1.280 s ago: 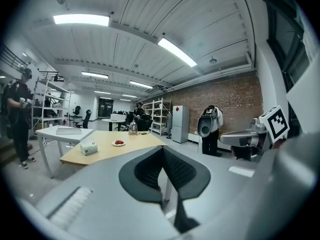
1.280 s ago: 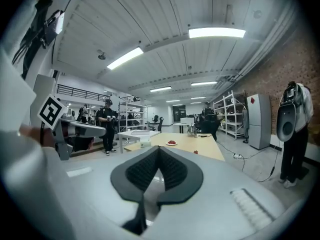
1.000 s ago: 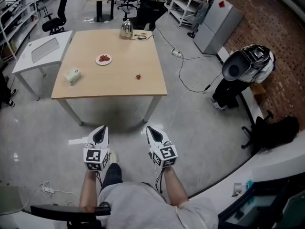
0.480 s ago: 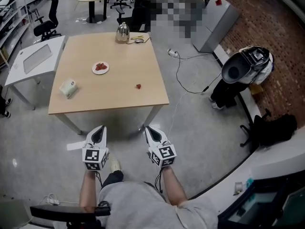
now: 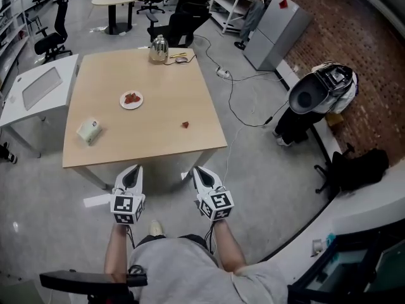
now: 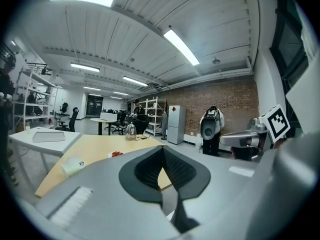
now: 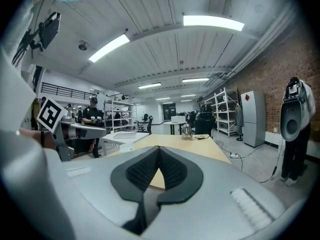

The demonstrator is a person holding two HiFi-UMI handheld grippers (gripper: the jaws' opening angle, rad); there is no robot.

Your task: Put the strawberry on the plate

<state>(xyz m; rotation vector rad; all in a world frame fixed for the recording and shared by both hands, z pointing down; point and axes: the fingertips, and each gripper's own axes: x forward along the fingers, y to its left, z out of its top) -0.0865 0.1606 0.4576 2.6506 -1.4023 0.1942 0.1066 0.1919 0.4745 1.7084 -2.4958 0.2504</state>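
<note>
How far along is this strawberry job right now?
Barely begun. Nothing looks done: the small red strawberry lies alone on the light wooden table, apart from the small white plate, which already holds something red. Nothing is in hand: left gripper and right gripper are shut, empty, short of the table. Left: reach, grasp, carry, release.

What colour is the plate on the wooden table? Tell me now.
White. The plate shows best in the head view.

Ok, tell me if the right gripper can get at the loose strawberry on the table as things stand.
Probably not yet. The right gripper hangs shut, short of the table's near edge, and the strawberry lies farther in. Nothing stands between them, so stepping closer should do it.
</note>
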